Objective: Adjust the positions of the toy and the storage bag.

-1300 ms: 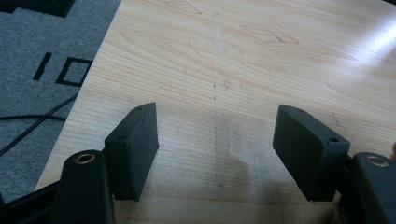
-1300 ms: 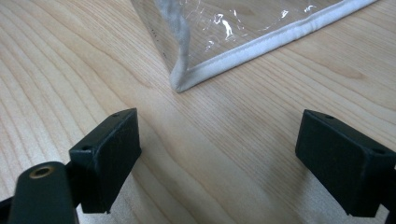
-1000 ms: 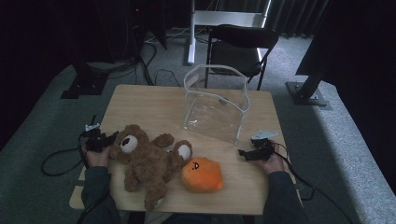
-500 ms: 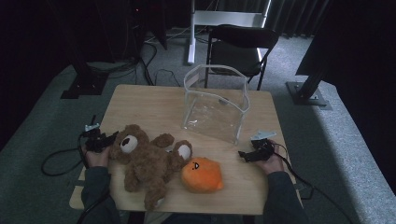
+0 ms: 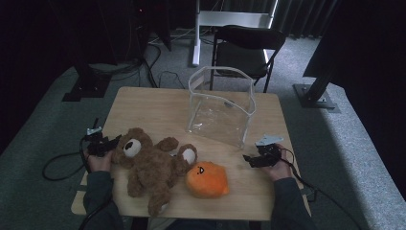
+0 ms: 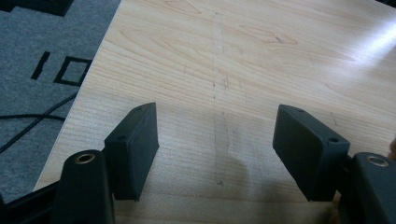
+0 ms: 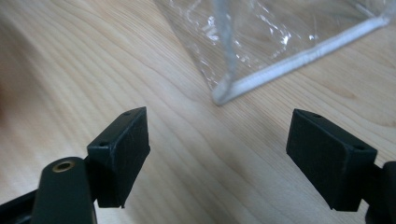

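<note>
Altogether two plush toys, a brown teddy bear and an orange plush, lie lower centre beside one clear bag; the left gripper gapes empty, the right gripper, jaws just narrowing, grips nothing, its view showing the bag's corner seam.

From the high view we look forward and down from above the near side, taking in the whole table and the floor beyond. In the left gripper view we sit low and close, looking along the left claw over bare tabletop towards its left edge. The right gripper view rides equally close behind the right claw, sharing the clear bag's corner with the high view.
</note>
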`<state>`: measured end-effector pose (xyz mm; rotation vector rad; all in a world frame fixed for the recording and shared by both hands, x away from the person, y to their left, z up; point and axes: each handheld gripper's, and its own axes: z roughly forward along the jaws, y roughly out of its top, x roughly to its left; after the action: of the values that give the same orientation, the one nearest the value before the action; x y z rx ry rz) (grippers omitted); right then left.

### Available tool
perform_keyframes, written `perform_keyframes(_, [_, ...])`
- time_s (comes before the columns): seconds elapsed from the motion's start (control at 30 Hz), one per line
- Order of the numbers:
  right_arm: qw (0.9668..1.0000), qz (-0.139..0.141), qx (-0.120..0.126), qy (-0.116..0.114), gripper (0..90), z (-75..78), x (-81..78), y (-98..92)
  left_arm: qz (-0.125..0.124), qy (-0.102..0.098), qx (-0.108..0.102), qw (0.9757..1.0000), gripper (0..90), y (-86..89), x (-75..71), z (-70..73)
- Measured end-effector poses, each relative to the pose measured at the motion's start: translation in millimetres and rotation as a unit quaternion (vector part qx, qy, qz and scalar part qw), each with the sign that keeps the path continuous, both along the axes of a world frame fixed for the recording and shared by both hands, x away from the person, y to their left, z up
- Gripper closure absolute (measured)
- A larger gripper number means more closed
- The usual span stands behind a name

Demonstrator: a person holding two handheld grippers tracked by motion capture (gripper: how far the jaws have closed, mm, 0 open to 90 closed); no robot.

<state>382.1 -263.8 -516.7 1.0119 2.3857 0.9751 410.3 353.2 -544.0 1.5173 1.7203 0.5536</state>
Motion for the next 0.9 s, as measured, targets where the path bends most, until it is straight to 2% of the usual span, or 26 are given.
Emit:
perform_keyframes(0.27, [0.9998,0.007,0.01,-0.016,20.3,10.9,-11.3,5.6,0.0,0.0,0.0,1.0,31.8,-0.1,-0.1,0.0])
perform_keyframes(0.4, [0.9993,0.022,0.013,-0.026,20.4,20.7,-23.2,13.7,0.001,-0.001,-0.001,1.0,31.8,-0.1,-0.3,-0.1])
perform_keyframes(0.8, [0.9971,0.065,0.007,-0.039,20.9,32.9,-46.7,35.6,0.001,-0.001,-0.001,1.0,31.8,-0.2,-0.4,-0.1])
perform_keyframes(0.9, [0.9963,0.075,0.016,-0.039,20.9,35.1,-51.0,40.1,0.001,-0.001,-0.001,1.0,31.8,-0.1,-0.4,-0.1])
